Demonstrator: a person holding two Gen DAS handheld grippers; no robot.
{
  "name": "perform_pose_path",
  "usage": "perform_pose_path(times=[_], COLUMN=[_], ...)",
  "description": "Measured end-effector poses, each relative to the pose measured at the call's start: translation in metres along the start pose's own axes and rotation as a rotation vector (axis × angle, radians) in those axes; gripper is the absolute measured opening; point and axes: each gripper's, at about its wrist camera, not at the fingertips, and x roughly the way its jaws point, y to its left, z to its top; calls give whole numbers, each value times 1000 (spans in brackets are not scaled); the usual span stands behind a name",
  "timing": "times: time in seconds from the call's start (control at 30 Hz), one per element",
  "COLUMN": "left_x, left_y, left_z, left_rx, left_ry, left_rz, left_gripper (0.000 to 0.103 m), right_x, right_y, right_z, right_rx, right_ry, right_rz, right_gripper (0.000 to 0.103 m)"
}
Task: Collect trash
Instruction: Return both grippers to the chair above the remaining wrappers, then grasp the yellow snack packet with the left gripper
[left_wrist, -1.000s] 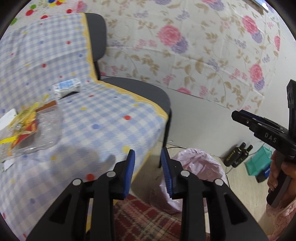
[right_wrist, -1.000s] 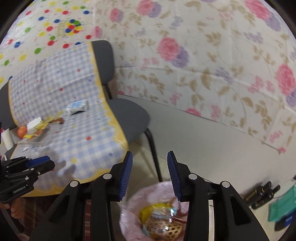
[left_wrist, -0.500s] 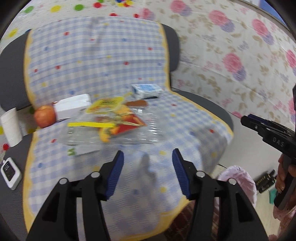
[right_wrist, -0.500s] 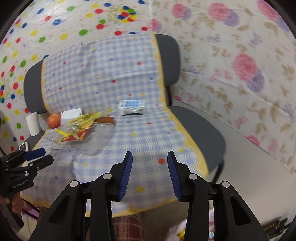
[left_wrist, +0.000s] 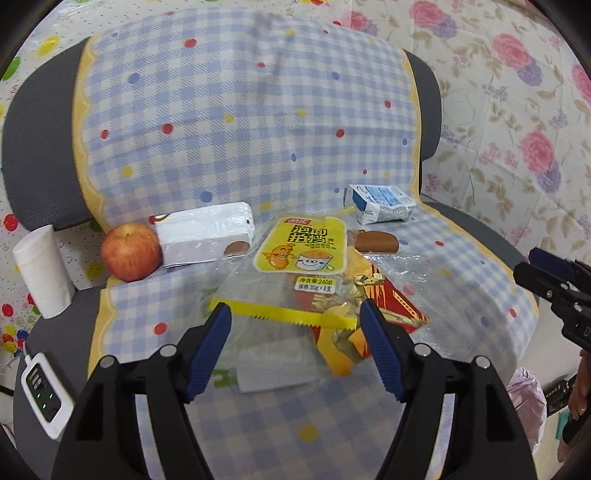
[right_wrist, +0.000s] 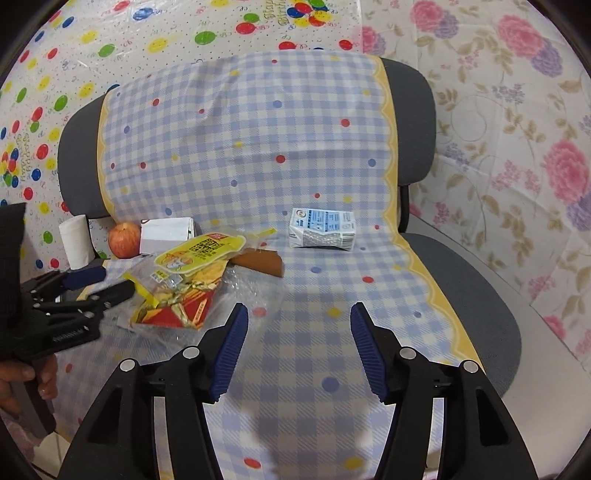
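Partly wrapper-hidden brown sausage (left_wrist: 376, 242)

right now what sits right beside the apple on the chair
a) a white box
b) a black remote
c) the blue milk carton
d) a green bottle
a: the apple sits against a white box, while the blue milk carton lies apart on the far side of the snack bags.

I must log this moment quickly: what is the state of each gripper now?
Left gripper: fingers opening, holding nothing, over the snack bag.
Right gripper: fingers opening, holding nothing.
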Motion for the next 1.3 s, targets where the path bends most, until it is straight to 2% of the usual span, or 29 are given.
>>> perform_pose_path(times=[0.17, 0.27, 0.43, 0.5, 0.57, 0.67, 0.73, 0.87, 0.97, 1.03, 1.1, 1.17, 1.3], left_x=[32, 54, 75, 77, 77, 73, 65, 26, -13, -35, -45, -46, -47], left_y=[-11, -15, -8, -12, -19, -27, -29, -26, -9, 8, 24, 35, 39], left_z=[9, 9, 5, 7, 9, 11, 13, 19, 27, 29, 26, 18, 2], left_rx=[51, 80, 46, 58, 72, 64, 58, 47, -18, -85, -169, -235, -274], left_ry=[49, 96, 157, 159, 150, 126, 99, -12, -88, -107, -80, -48, -27], left_rz=[-7, 25, -2, -21, -25, -41, -42, -42, -101, -164, -256, -313, -358], left_gripper=[72, 72, 70, 61, 42, 20, 14, 12, 12, 12, 12, 12, 12], right_x=[12, 18, 27, 30, 30, 25, 21, 14, 10, 8, 6, 5, 4], right_y=[-6, -12, -23, -26, -28, -30, -31, -34, -29, -24, -17, -11, 2], right_z=[7, 5, -4, -6, -6, -4, -3, -2, -2, -1, -1, -2, -5], right_rx=[17, 31, 54, 64, 72, 66, 60, 65, 62, 53, 41, 31, 9], right_ry=[8, 23, 50, 54, 53, 42, 31, 15, 10, 6, 3, 6, 15], right_rz=[13, 16, 19, 21, 24, 25, 20, 20, 31, 40, 49, 58, 69], right_gripper=[60, 60, 60, 60, 60, 60, 60, 60, 60, 60, 60, 60, 60])
